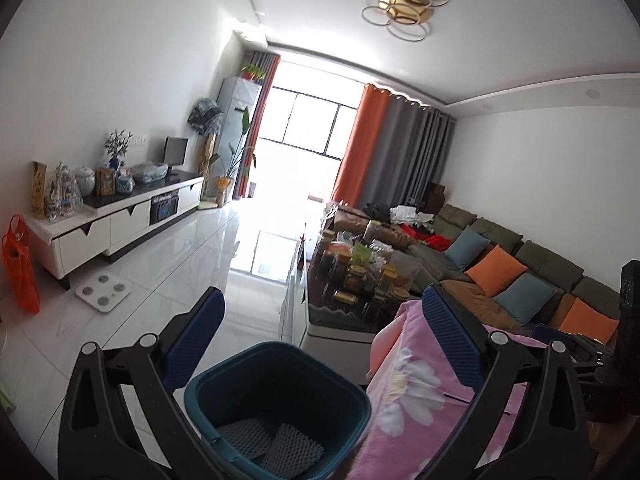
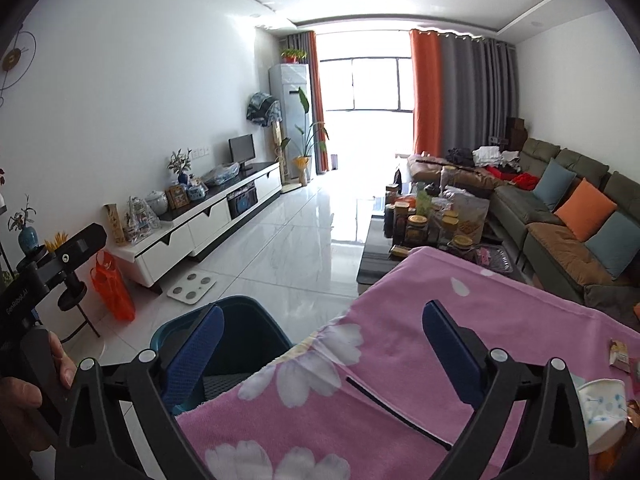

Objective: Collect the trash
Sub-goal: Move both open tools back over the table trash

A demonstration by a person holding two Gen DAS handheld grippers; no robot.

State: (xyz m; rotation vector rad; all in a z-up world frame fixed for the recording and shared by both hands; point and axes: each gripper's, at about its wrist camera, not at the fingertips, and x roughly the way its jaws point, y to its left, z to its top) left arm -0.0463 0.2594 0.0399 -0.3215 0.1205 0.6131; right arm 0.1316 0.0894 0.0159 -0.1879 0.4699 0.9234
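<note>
A teal trash bin stands on the floor beside a table covered with a pink floral cloth. Two white foam nets lie at the bottom of the bin. My left gripper hangs open above the bin with nothing between its fingers. Over the pink cloth my right gripper is also open and holds nothing, with the bin at its lower left. A crumpled paper cup and a small wrapper lie on the cloth at the far right. A person's hand grips the left tool's handle.
A white TV cabinet runs along the left wall, with an orange bag and a white scale on the floor near it. A low table crowded with jars and a green sofa stand beyond the pink cloth.
</note>
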